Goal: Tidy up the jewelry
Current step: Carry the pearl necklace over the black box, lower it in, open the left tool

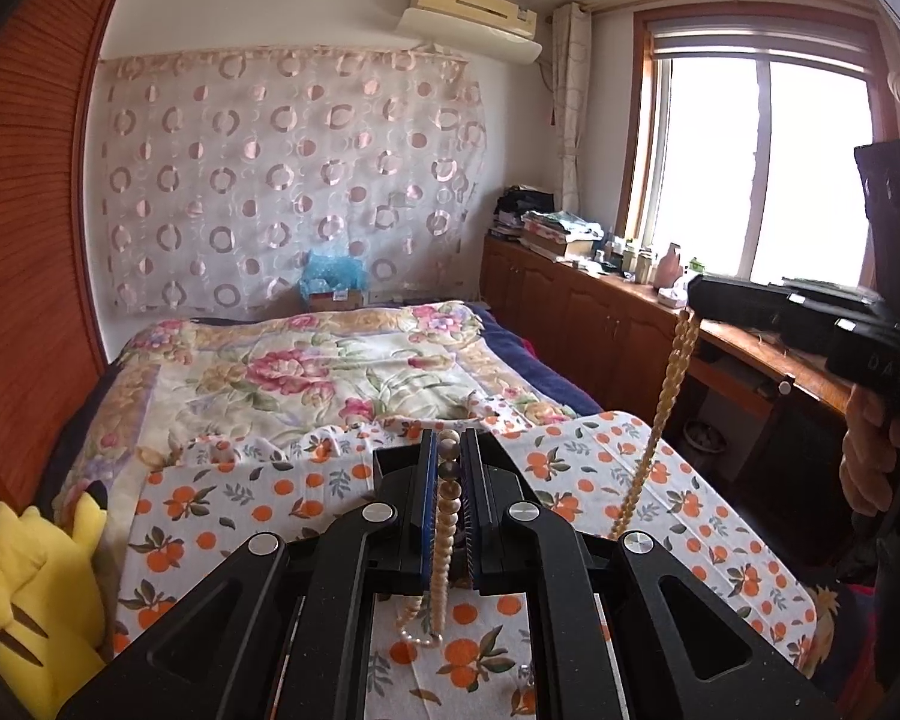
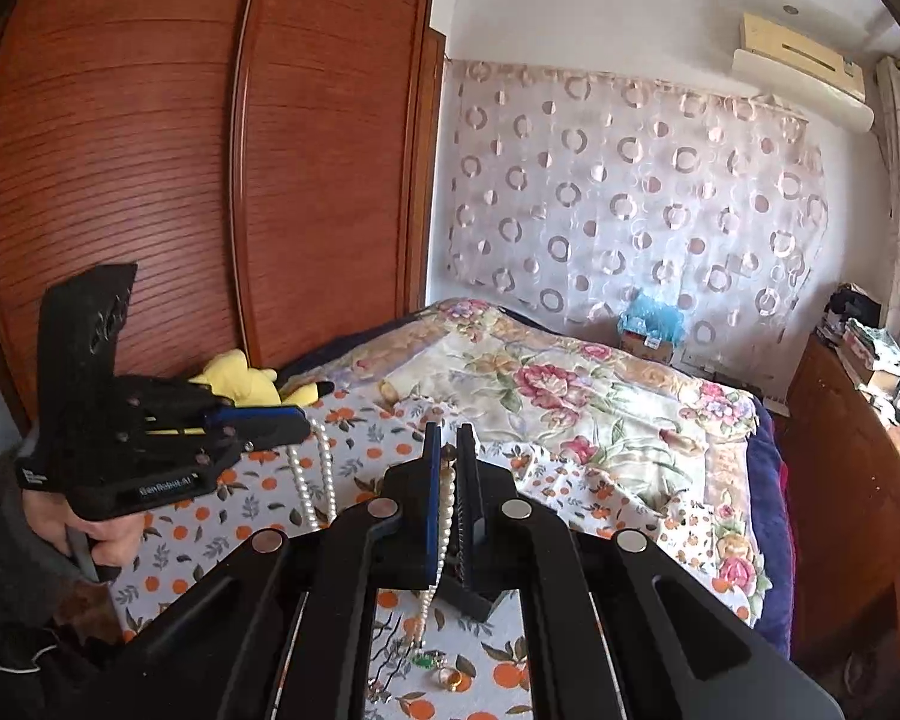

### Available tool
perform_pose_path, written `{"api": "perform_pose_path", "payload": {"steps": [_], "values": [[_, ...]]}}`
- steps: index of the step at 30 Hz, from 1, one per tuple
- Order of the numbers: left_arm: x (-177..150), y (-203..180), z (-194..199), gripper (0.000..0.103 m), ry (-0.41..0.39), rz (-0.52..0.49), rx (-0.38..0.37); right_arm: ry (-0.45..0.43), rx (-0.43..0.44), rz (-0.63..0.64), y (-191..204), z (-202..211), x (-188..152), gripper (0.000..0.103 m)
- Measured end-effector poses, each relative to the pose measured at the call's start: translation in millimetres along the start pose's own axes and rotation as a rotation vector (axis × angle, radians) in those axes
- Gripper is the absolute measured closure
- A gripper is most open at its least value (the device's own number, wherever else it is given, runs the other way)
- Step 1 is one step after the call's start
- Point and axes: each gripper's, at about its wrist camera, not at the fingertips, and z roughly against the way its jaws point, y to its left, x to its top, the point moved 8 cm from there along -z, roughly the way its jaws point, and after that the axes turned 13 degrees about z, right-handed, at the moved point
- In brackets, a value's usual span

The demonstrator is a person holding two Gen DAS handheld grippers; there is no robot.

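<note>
A pearl necklace [image 1: 449, 504] is clamped between the fingers of my left gripper [image 1: 448, 444], its strand hanging down to the orange-print cloth [image 1: 258, 498]. My right gripper [image 2: 448, 438] is shut on another part of the pearl necklace [image 2: 447, 510]. In the left wrist view the right gripper [image 1: 699, 306] holds the strand [image 1: 660, 408] up high at the right. In the right wrist view the left gripper [image 2: 303, 420] holds hanging pearls [image 2: 318, 480] at the left. Small rings and a green piece [image 2: 441, 669] lie on the cloth below.
The orange-print cloth covers a surface in front of a bed with a floral quilt [image 1: 306, 372]. A yellow plush toy [image 1: 36, 588] sits at the left by a wooden wardrobe [image 2: 180, 150]. A wooden counter [image 1: 630, 312] with clutter runs under the window.
</note>
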Motion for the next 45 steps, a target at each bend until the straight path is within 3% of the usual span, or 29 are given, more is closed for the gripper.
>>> {"api": "perform_pose_path", "payload": {"steps": [8,19,29,35,41,43,45], "values": [[19.0,-3.1,4.0,0.096,-0.027,-0.001,-0.008,-0.057,-0.023,0.043,-8.2,28.2,38.9,0.097],[47.4,-23.7,-5.0,0.096,-0.051,-0.038,-0.032,-0.007,-0.004,-0.007,-17.6,-1.4,15.4,0.097],[80.7,-36.5,-38.0,0.096,-0.043,-0.050,-0.040,-0.008,0.010,-0.040,-45.9,-28.4,24.5,0.097],[52.8,-19.8,-81.9,0.096,0.069,-0.039,-0.016,0.011,0.040,-0.078,-64.3,-61.4,15.7,0.097],[5.3,0.8,-115.0,0.096,0.201,-0.006,0.008,0.109,0.103,-0.117,-58.0,-120.9,-26.5,0.097],[-9.5,6.6,-119.0,0.093,0.232,0.001,0.022,0.149,0.120,-0.140,-53.5,-139.3,-47.6,0.096],[-17.0,11.8,-119.5,0.080,0.244,-0.001,0.031,0.178,0.118,-0.155,-50.1,-151.3,-64.6,0.096]]}}
